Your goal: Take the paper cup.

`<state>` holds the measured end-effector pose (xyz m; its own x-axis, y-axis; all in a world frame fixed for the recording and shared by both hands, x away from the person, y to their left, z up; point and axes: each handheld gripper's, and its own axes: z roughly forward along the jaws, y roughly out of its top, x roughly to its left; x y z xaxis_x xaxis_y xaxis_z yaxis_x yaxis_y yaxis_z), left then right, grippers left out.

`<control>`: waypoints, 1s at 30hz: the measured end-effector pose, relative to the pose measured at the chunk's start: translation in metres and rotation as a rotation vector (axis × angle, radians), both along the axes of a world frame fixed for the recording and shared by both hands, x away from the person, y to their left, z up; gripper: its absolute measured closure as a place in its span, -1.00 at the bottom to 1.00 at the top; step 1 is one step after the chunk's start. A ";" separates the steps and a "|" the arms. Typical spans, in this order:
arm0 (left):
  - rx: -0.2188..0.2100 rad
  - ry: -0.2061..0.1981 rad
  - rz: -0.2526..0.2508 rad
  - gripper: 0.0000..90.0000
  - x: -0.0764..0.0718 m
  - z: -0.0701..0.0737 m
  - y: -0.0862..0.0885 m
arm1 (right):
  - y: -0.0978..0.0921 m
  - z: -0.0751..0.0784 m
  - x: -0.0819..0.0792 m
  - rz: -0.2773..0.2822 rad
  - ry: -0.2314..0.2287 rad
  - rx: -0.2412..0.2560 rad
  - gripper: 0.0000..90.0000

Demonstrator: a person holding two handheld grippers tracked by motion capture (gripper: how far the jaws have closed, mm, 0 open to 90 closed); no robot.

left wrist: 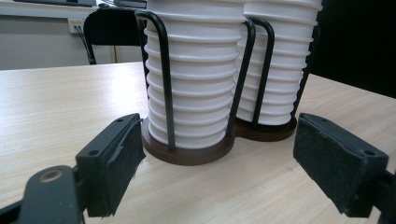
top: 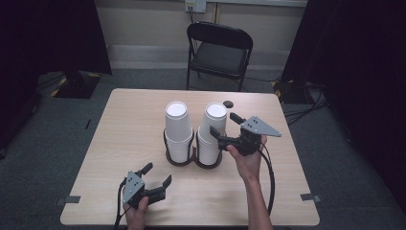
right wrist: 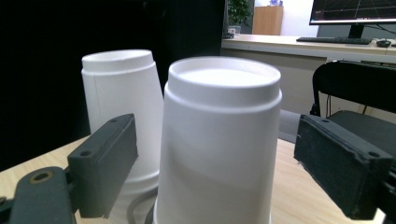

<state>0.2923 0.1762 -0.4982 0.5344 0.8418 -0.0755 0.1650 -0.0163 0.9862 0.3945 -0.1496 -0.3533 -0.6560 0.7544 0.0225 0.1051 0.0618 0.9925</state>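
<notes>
**Right gripper spread around the right cup stack, left gripper waiting low**

The right gripper (top: 225, 125) is hanging at the top of the right stack (top: 212, 132) of upturned white cups, its jaws standing wide apart. In the right gripper view the top cup (right wrist: 219, 144) is sitting between the two black pads, with a gap showing on each side, so neither pad is touching it. The person's right hand (top: 248, 158) is holding the gripper from the near right side, and its cable is trailing back along the forearm toward the table's near edge.

The left gripper (top: 157, 179) is lying low over the near left part of the table (top: 129, 124), its jaws also spread wide and holding nothing. It is pointing toward the cups from a short way off; in the left gripper view the stacks are standing beyond the pads, well clear of them. The left hand (top: 136, 211) is gripping it at the table's near edge.

The left stack (top: 178, 129) is standing just beside the right one, near the middle of the table. Both are sitting in a dark brown holder (left wrist: 196, 151) with two round bases joined together and black wire loops (left wrist: 166, 84) rising up around the ribbed cup rims.

A small dark round thing (top: 228, 103) is lying on the table behind the right stack; what it is cannot be told. A black folding chair (top: 218, 52) is standing past the far edge.
</notes>
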 end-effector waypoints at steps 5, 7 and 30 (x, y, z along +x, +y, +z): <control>0.001 -0.001 0.001 -0.65 0.000 0.000 0.000 | 0.006 0.003 0.011 -0.003 0.006 -0.001 -0.71; 0.001 -0.003 0.000 -0.65 0.000 0.000 0.000 | 0.008 0.003 0.015 -0.006 0.008 -0.003 -0.71; 0.008 -0.007 0.001 -0.65 -0.001 0.000 -0.001 | 0.025 -0.022 0.034 0.008 0.074 -0.024 -0.71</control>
<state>0.2916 0.1754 -0.4983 0.5344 0.8427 -0.0648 0.1582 -0.0244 0.9871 0.4282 -0.1247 -0.3757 -0.6595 0.7499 0.0528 0.1773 0.0869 0.9803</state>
